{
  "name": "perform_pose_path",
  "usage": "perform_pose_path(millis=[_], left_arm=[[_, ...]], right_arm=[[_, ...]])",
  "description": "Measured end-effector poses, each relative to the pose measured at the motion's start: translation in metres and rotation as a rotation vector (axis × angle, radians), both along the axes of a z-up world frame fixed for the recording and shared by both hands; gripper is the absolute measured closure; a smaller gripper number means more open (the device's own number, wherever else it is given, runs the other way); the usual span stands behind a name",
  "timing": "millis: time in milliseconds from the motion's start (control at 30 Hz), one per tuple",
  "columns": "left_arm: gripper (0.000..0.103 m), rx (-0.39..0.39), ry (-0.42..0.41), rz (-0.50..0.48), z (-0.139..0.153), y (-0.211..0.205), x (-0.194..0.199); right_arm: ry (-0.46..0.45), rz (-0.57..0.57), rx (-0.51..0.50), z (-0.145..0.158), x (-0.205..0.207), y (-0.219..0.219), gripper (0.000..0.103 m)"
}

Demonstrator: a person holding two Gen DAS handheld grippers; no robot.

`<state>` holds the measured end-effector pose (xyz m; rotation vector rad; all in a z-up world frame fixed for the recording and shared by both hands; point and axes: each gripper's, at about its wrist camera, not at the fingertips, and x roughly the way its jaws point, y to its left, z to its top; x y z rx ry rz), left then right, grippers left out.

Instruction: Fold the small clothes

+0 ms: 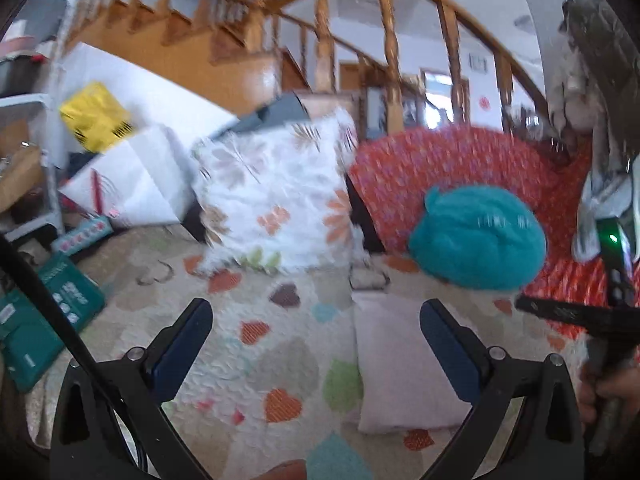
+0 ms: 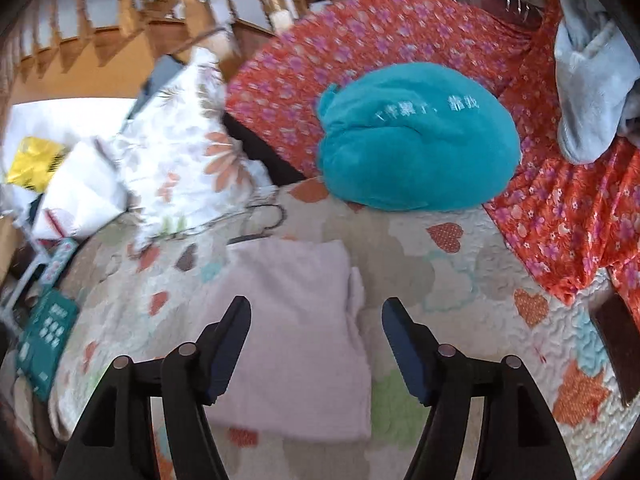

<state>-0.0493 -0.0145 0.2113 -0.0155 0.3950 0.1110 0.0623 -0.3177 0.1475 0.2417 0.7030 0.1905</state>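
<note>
on the quilt [image 2: 460,280] the pink cloth [image 2: 296,344] lies folded, both grippers [image 2: 316,344] [image 1: 316,344] spread and empty above it. next, i'd judge: lift clear without snagging (fresh piece needed).

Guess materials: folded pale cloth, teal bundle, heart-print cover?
Folded pale cloth: soft matte pinkish fabric, maybe cotton knit; faint nubby surface, thick layered edge. Teal bundle: plush fleece or terry; fuzzy nap, rounded lumps, pale lettering. Heart-print cover: quilted cotton-like fabric, matte; wavy stitch lines puff the surface.
</note>
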Motion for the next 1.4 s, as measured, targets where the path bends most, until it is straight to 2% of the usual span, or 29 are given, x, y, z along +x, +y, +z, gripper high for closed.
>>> perform_pose_path(millis=[100,133,167,233,267,467,533,567,633,700,800,933,1067,1167,1200,1300,1333,1400], left_arm=[[0.000,-0.032,0.084,-0.029,-0.020,-0.002,0.038],[0.000,-0.047,0.107,-0.040,-0.028,-0.004,0.050],[0.000,-0.061,0.137,-0.043,-0.038,-0.005,0.067],[0.000,-0.075,0.176,-0.045,-0.056,-0.009,0.087],[0.000,-0.077,0.199,-0.046,-0.065,-0.010,0.099],[0.000,-0.017,0.346,-0.055,-0.134,-0.022,0.145],[0.000,-0.011,0.428,-0.062,-0.156,-0.022,0.156],[0.000,-0.018,0.450,-0.067,-0.161,-0.022,0.159],[0.000,-0.048,0.454,-0.082,-0.166,-0.020,0.161],[0.000,-0.060,0.458,-0.087,-0.166,-0.018,0.161],[0.000,-0.089,0.473,-0.086,-0.169,-0.015,0.160],[0.000,-0.132,0.490,-0.080,-0.176,-0.012,0.162],[0.000,-0.105,0.473,-0.067,-0.178,-0.019,0.162],[0.000,-0.092,0.438,-0.087,-0.177,-0.027,0.160],[0.000,-0.106,0.447,-0.104,-0.178,-0.027,0.161],[0.000,-0.249,0.552,-0.198,-0.189,-0.021,0.173],[0.000,-0.271,0.569,-0.200,-0.191,-0.018,0.174],[0.000,-0.256,0.538,-0.166,-0.185,-0.014,0.168]], right_arm=[[0.063,-0.032,-0.021,-0.028,0.034,0.004,0.030],[0.081,-0.027,-0.026,-0.037,0.042,0.006,0.035],[0.095,-0.024,-0.038,-0.046,0.046,0.009,0.056],[0.127,-0.017,-0.094,-0.063,0.054,0.016,0.077],[0.151,-0.003,-0.118,-0.072,0.059,0.020,0.077],[0.194,0.053,-0.120,-0.095,0.082,0.025,0.077],[0.225,0.070,-0.119,-0.106,0.091,0.025,0.077],[0.248,0.072,-0.135,-0.113,0.096,0.026,0.073],[0.280,0.060,-0.144,-0.120,0.104,0.024,0.069],[0.279,0.043,-0.123,-0.117,0.107,0.019,0.068],[0.217,-0.007,-0.122,-0.106,0.101,0.012,0.068],[0.135,-0.010,-0.188,-0.092,0.089,0.021,0.068],[0.201,0.030,-0.212,-0.102,0.090,0.033,0.068],[0.190,0.045,-0.230,-0.096,0.082,0.036,0.066],[0.184,0.044,-0.237,-0.095,0.078,0.037,0.066],[0.177,0.037,-0.239,-0.091,0.069,0.036,0.061],[0.183,0.034,-0.232,-0.091,0.067,0.034,0.061],[0.195,0.029,-0.216,-0.091,0.061,0.032,0.061]])
